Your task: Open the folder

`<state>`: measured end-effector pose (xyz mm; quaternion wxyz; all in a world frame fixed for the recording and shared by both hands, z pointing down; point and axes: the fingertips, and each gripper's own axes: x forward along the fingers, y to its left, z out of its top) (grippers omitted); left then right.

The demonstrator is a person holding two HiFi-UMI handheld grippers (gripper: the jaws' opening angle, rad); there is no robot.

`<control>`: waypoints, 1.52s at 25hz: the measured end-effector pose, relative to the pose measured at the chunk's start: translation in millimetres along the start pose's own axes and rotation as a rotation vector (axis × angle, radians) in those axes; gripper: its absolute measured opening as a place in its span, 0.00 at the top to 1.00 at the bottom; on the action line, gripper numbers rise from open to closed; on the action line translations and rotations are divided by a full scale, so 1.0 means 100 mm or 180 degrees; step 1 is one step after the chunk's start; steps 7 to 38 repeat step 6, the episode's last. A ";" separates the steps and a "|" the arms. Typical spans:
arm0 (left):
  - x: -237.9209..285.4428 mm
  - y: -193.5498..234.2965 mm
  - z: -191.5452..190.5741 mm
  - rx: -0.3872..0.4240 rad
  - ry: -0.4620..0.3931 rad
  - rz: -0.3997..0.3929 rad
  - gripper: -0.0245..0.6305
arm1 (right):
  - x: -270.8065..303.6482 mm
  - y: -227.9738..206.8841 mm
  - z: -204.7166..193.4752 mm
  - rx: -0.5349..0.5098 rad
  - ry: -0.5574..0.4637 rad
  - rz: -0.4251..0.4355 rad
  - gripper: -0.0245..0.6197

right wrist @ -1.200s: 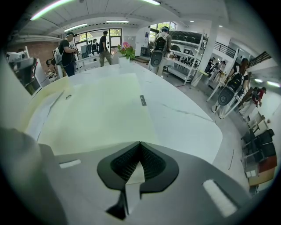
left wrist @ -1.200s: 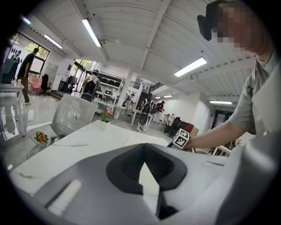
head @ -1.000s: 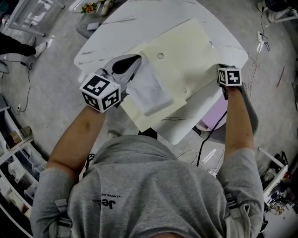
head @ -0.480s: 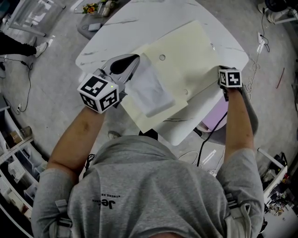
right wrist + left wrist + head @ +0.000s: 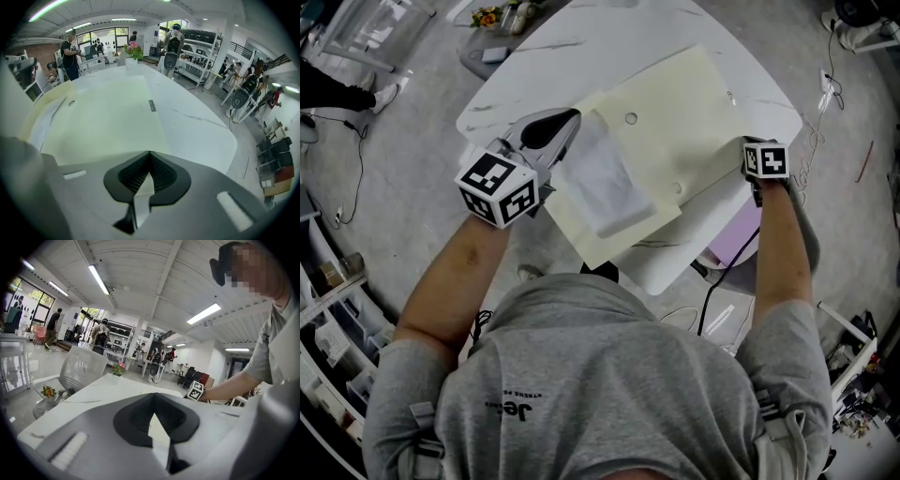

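Note:
A cream folder (image 5: 675,103) lies slantwise on the white marble table (image 5: 581,37). A pale translucent sheet (image 5: 605,183) lies on its near left part. My left gripper (image 5: 570,125) is at the folder's left edge, shut on a thin cream sheet of the folder, which shows between the jaws in the left gripper view (image 5: 153,414). My right gripper (image 5: 748,159) sits at the folder's right edge under its marker cube. It is shut on the folder's edge, a pale strip pinched in the jaws (image 5: 148,158). The folder (image 5: 103,117) spreads flat ahead of it.
The table's near edge runs just below the folder. A purple seat (image 5: 733,234) and cables (image 5: 708,300) are under the table's right side. A potted flower (image 5: 133,50) stands at the table's far end, and a mesh chair (image 5: 82,371) beside it. People stand in the background.
Both grippers keep their hold and their places. The folder has hardly shifted; only the view has drifted slightly.

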<state>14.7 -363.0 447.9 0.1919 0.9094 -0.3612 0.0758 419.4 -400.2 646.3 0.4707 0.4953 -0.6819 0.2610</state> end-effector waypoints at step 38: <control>0.01 -0.01 0.02 0.0021 0.0001 -0.0010 0.87 | 0.00 -0.02 -0.01 0.0011 -0.0005 0.0002 0.96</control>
